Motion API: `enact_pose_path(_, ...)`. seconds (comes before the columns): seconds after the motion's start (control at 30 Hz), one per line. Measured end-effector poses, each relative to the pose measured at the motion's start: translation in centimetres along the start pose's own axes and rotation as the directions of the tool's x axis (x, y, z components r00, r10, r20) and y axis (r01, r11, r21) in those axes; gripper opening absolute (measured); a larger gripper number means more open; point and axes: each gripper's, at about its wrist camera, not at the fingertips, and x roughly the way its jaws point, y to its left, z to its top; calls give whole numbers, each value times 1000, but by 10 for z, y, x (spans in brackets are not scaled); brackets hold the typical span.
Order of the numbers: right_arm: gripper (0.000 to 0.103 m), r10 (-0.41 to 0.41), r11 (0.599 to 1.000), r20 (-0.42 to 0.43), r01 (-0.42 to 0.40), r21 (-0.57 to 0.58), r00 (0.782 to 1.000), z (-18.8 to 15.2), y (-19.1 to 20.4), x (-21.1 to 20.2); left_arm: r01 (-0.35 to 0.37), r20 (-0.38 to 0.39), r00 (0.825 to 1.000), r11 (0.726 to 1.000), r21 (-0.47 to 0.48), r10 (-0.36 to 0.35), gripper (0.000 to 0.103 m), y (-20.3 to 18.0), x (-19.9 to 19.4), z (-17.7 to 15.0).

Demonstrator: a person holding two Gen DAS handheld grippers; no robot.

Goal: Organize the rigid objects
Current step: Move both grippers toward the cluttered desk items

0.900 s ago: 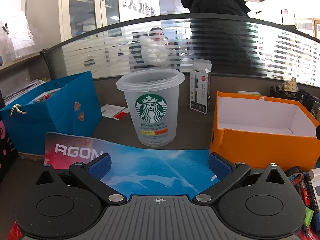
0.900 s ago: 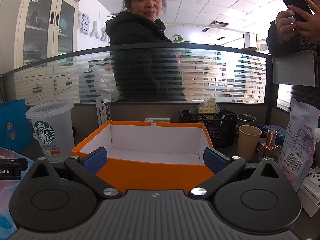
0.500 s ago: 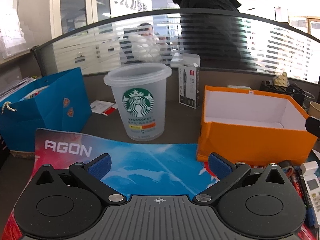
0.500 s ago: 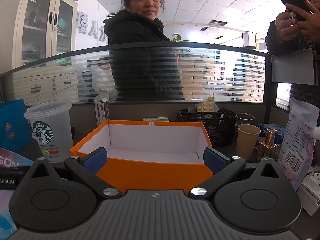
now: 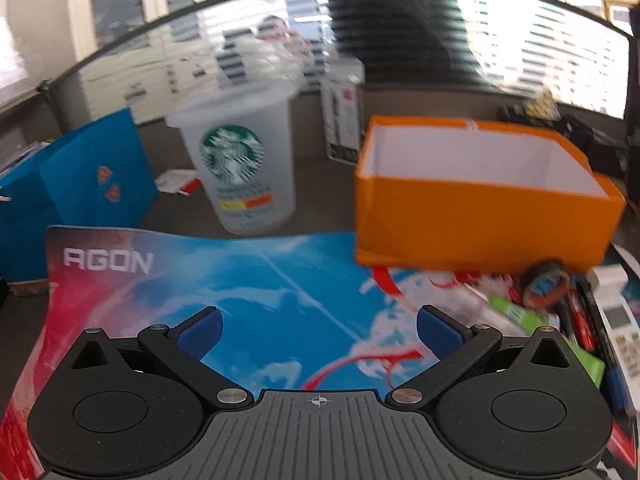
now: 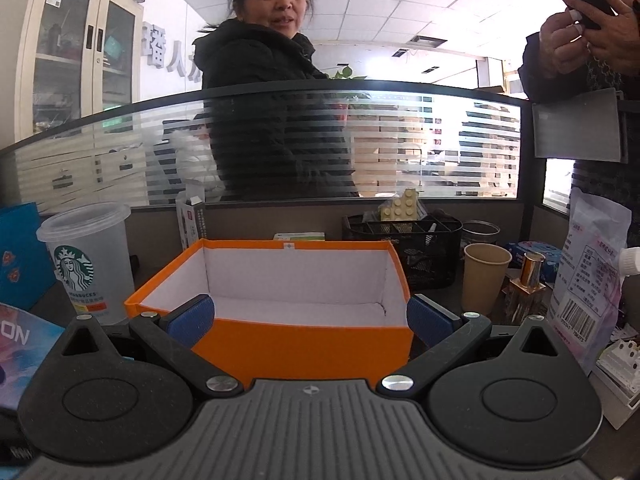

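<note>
Both grippers are up and empty, folks: the left gripper (image 5: 318, 330) hangs over the printed desk mat (image 5: 224, 280) with its jaws spread wide, nothing between the blue pads, and the right gripper (image 6: 310, 318) sits just as wide in front of the orange box (image 6: 304, 344), which shows a bare white inside. That box (image 5: 480, 216) looks like the place everything goes, and it stands right at the far edge of the mat, next to the clear plastic cup (image 5: 240, 168). The things to sort lie in a loose pile just in front of the box's right corner: a roll of tape (image 5: 546, 286) leaning against the box, a green marker (image 5: 510, 310), some red and black pens (image 5: 580, 316) and a white remote (image 5: 622, 332). The picture is blurred over there, so exact contacts are hard to call. My read: all of it is light, hard and stiff, so no crushing worry, but the smooth pens could roll or slip out of the pads; take them across the middle of the barrel. The tape roll wants a pinch across its flat sides or through the rim, the remote across its narrow width. Nothing is in the box yet, so the job looks barely begun
</note>
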Motion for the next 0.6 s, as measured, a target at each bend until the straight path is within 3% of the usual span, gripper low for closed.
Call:
enact_pose_path(0.2, 103, -15, 1000, -4, 15, 3, 1000, 1, -7, 0, -28, -32, 999, 996, -84, 25, 103, -21, 4, -2)
enact_pose_path(0.43, 103, -18, 999, -12, 19, 35, 1000, 1, -21, 4, -184, -72, 982, 967, -178, 173, 103, -46, 21, 0)
enact_pose_path(0.6, 103, -20, 998, -15, 21, 57, 1000, 1, -33, 7, -237, -115, 970, 946, -220, 216, 103, -63, 34, -3)
